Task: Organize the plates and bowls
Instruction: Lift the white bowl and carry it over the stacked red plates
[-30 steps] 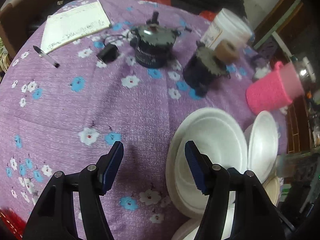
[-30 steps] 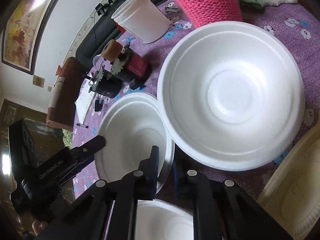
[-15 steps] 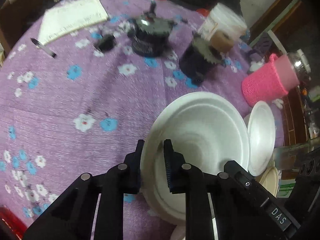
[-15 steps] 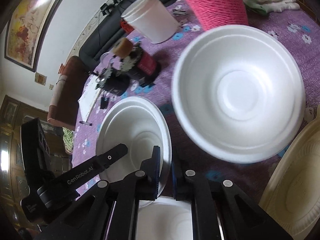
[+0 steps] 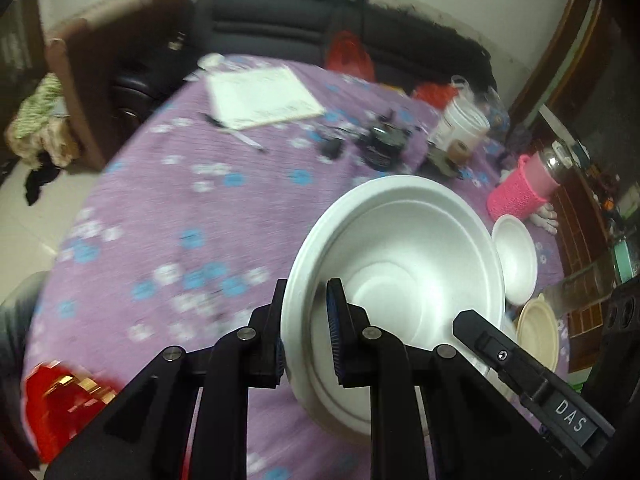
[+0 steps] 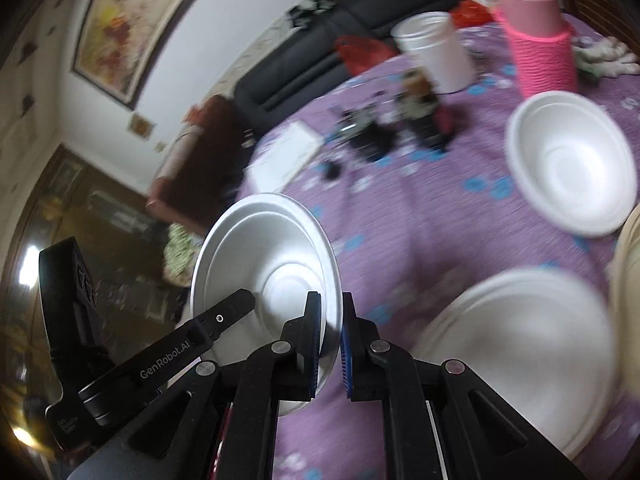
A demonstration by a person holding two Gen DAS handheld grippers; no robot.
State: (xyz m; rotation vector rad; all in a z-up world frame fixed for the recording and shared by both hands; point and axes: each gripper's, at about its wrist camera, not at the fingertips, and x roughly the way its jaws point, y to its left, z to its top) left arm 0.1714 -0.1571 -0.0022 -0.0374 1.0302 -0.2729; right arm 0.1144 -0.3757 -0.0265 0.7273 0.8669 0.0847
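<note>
Both grippers clamp one white foam bowl by opposite edges of its rim. The left gripper has just been closing, and its pads now pinch the rim between them; the right gripper is likewise closed on the rim. Held at two points, the light, flexible bowl is carried clear of the purple cloth, tilted so its hollow faces the cameras. This two-sided hold is judged to keep the thin rim from bending or slipping.

The bowl is empty. Ahead of the right gripper and to its right, a second white bowl sits on the cloth, also empty. Nearer, just right of that gripper, lies a white plate, blurred; whether it is one plate or a stack cannot be told. A cream plate shows beyond the bowl's right edge in the left view. The pink-sleeved jar and white tub stand far ahead; their contents are hidden.
</note>
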